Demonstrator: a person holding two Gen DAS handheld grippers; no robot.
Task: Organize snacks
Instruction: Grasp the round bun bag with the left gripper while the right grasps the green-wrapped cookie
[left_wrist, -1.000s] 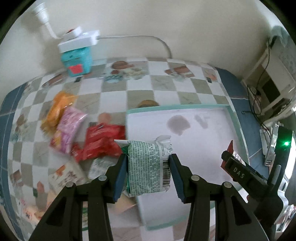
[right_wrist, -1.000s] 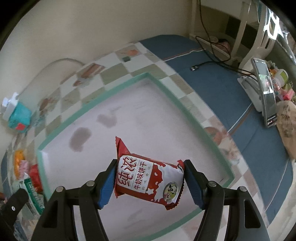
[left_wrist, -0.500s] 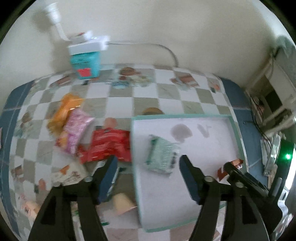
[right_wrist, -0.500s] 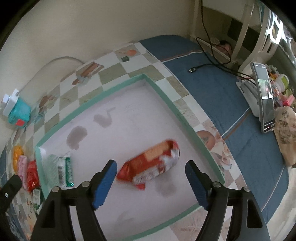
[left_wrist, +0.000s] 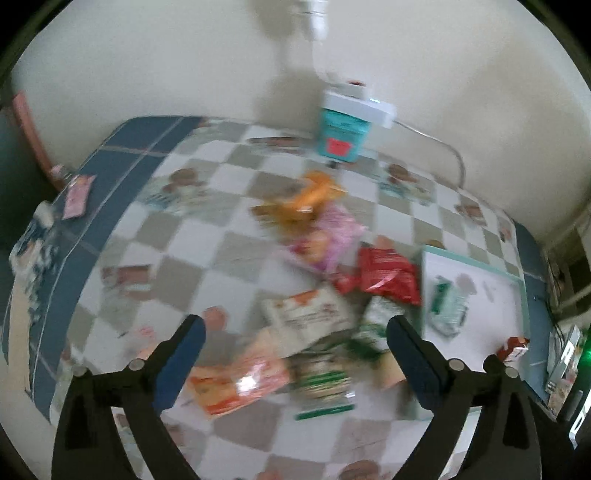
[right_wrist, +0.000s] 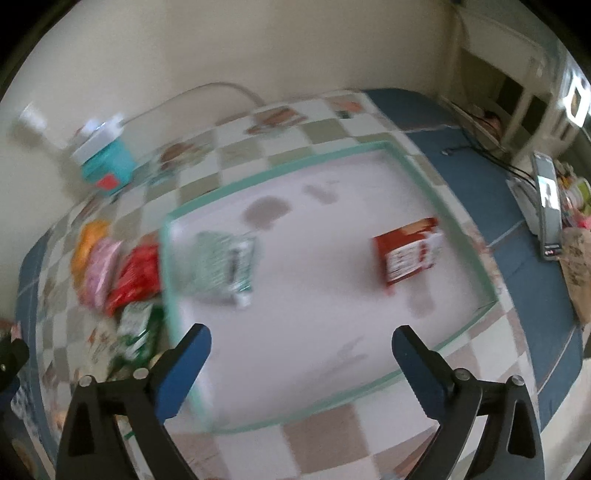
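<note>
Opening fingers (right_wrist: 184, 365) above snacks (left_wrist: 314, 321)

Left gripper (left_wrist: 293, 349), lower centre, jaws opening and empty, above blurred snack packets (left_wrist: 314, 317) on the checkered worktop (left_wrist: 192, 229). Green packet (left_wrist: 448, 306) lies in the white tray (left_wrist: 491, 295) (right of frame). Teal box (left_wrist: 341, 138) upper centre.

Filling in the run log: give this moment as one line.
left gripper: opening, empty, over loose snacks | right gripper: opening, empty | white mat: green packet, red packet
</note>
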